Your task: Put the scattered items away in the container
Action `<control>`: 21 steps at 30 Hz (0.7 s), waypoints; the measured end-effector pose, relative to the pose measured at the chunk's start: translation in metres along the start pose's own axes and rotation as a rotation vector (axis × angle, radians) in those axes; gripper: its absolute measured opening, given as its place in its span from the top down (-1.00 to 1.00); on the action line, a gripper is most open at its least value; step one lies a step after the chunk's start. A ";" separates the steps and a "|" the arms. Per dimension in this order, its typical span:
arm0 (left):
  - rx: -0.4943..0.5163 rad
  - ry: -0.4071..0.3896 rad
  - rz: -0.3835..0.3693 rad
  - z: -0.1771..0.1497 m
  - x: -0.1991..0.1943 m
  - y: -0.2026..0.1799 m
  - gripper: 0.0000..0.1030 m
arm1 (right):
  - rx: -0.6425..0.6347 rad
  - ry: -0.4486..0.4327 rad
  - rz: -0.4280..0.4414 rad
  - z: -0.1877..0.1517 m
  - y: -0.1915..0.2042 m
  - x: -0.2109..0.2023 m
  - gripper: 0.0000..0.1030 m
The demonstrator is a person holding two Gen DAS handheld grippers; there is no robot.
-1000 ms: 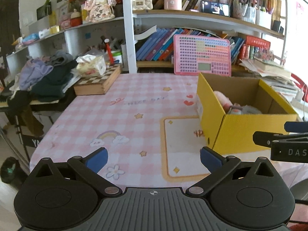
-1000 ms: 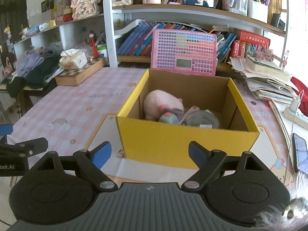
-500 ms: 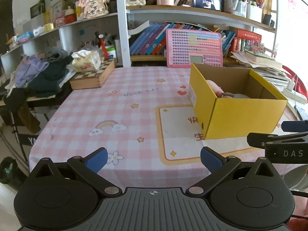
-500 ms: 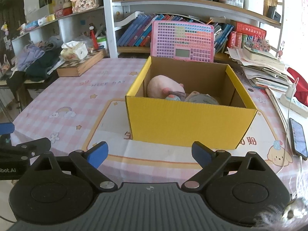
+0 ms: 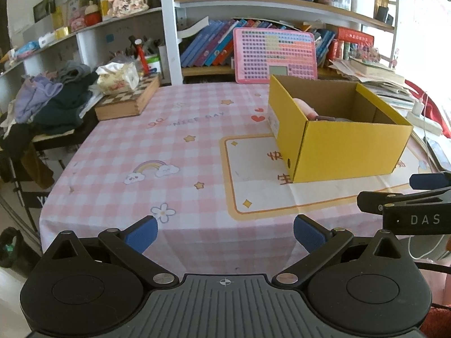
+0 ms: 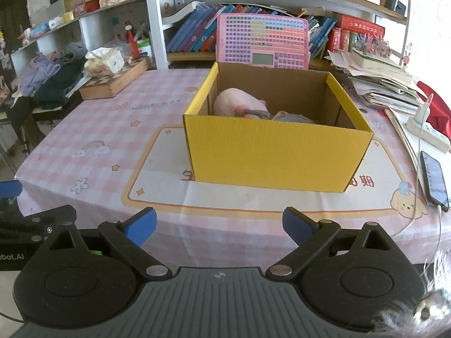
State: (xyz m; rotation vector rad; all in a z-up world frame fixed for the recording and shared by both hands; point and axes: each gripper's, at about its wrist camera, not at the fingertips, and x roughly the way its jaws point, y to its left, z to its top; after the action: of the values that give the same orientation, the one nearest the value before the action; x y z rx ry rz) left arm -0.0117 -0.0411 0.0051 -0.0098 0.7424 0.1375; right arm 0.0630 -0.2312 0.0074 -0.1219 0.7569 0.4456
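Here we hold the right gripper (image 6: pixel 219 225) empty, jaws opening; the left gripper (image 5: pixel 224 233) gapes too. Ahead stands the yellow box (image 6: pixel 276 155), its pink plush (image 6: pixel 238 105) likely soft and light: grip mid-body.

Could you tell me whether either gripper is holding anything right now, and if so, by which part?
Nothing is held. The left gripper is open and empty; the right gripper has its jaws opening with nothing between them, short of the yellow box.
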 end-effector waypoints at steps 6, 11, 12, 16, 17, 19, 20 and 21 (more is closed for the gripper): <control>0.015 0.009 -0.013 -0.002 0.000 -0.002 -1.00 | 0.003 0.001 -0.010 -0.003 0.000 -0.003 -0.90; 0.019 0.010 -0.021 -0.002 0.000 -0.002 -1.00 | 0.004 0.002 -0.012 -0.003 0.000 -0.003 -0.90; 0.018 0.010 -0.022 -0.002 0.000 -0.002 -1.00 | 0.004 0.002 -0.013 -0.004 0.000 -0.004 -0.90; 0.015 0.014 -0.026 -0.002 0.000 -0.002 -1.00 | 0.006 0.003 -0.015 -0.005 -0.001 -0.004 -0.91; 0.016 0.015 -0.027 -0.002 0.000 -0.002 -1.00 | 0.006 0.003 -0.015 -0.005 -0.001 -0.004 -0.91; 0.018 0.015 -0.025 -0.003 0.000 -0.003 -1.00 | 0.005 0.002 -0.014 -0.005 -0.001 -0.004 -0.91; 0.019 0.015 -0.024 -0.003 0.000 -0.003 -1.00 | 0.005 0.001 -0.014 -0.005 0.000 -0.005 -0.91; 0.020 0.015 -0.024 -0.003 0.000 -0.003 -1.00 | 0.005 -0.002 -0.014 -0.005 0.000 -0.005 -0.91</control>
State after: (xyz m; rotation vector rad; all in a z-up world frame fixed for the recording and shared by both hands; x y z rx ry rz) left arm -0.0133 -0.0439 0.0028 -0.0011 0.7580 0.1071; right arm 0.0564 -0.2343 0.0075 -0.1224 0.7551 0.4308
